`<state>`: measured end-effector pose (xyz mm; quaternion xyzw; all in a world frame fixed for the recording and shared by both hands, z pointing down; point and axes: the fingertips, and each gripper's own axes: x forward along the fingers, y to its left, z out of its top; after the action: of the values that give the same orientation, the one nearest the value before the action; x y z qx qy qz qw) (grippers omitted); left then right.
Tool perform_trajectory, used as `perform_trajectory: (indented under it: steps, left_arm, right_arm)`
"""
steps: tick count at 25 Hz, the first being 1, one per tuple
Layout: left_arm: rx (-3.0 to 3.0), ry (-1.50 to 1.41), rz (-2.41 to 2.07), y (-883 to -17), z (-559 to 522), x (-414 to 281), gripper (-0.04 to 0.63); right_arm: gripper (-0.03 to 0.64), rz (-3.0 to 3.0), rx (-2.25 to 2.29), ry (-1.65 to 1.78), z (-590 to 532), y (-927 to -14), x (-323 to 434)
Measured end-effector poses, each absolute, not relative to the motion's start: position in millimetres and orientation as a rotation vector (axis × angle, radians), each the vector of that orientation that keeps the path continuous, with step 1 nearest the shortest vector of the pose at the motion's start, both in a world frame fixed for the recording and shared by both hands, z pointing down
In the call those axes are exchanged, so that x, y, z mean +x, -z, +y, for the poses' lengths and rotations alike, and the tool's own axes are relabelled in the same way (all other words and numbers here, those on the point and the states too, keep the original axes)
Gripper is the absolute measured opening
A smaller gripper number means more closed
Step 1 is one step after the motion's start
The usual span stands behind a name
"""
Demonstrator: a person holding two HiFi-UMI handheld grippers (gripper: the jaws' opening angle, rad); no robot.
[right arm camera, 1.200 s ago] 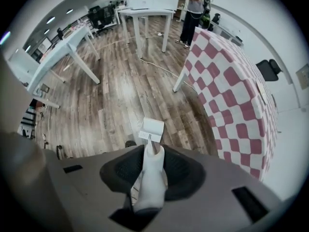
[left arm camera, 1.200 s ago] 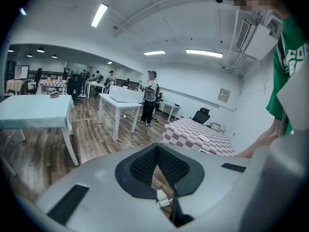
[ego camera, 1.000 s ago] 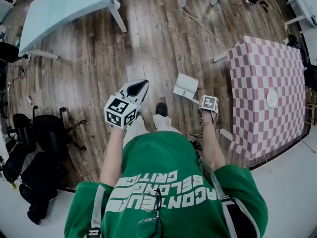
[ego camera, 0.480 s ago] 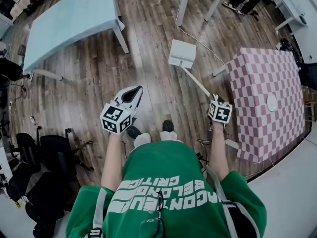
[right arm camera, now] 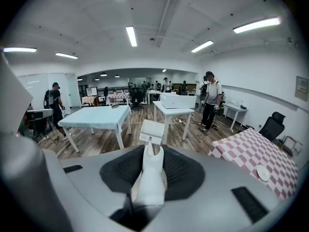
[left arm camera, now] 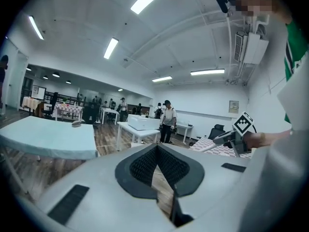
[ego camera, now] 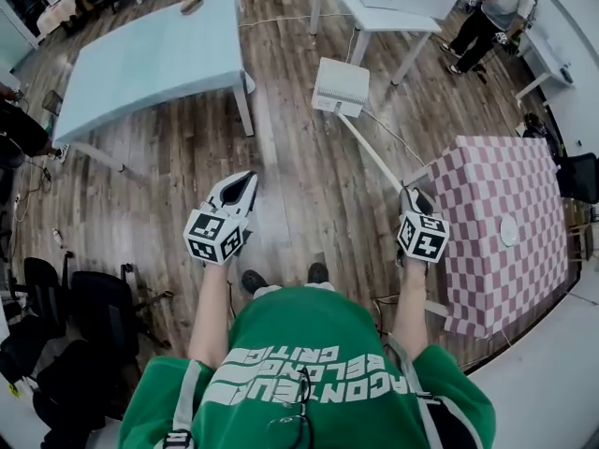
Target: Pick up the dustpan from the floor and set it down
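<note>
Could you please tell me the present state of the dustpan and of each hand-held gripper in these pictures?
Dustpan: off the floor, held out ahead by its long handle.
Right hand-held gripper: shut on that handle.
Left hand-held gripper: shut, nothing between its jaws.

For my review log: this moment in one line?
right tongs: shut on dustpan handle | dustpan: held aloft | left tongs: shut, empty
</note>
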<state>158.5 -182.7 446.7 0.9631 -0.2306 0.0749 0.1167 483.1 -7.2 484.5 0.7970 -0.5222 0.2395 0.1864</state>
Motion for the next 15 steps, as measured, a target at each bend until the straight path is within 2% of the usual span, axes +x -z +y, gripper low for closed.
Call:
perform_trajectory:
  steps: [15]
  left_arm:
    - [2.838,-0.131,-0.719,-429,-202,127,-0.008]
  right_arm:
    - [0.120,-1.506,2.197,-0.653,-42,-475,453]
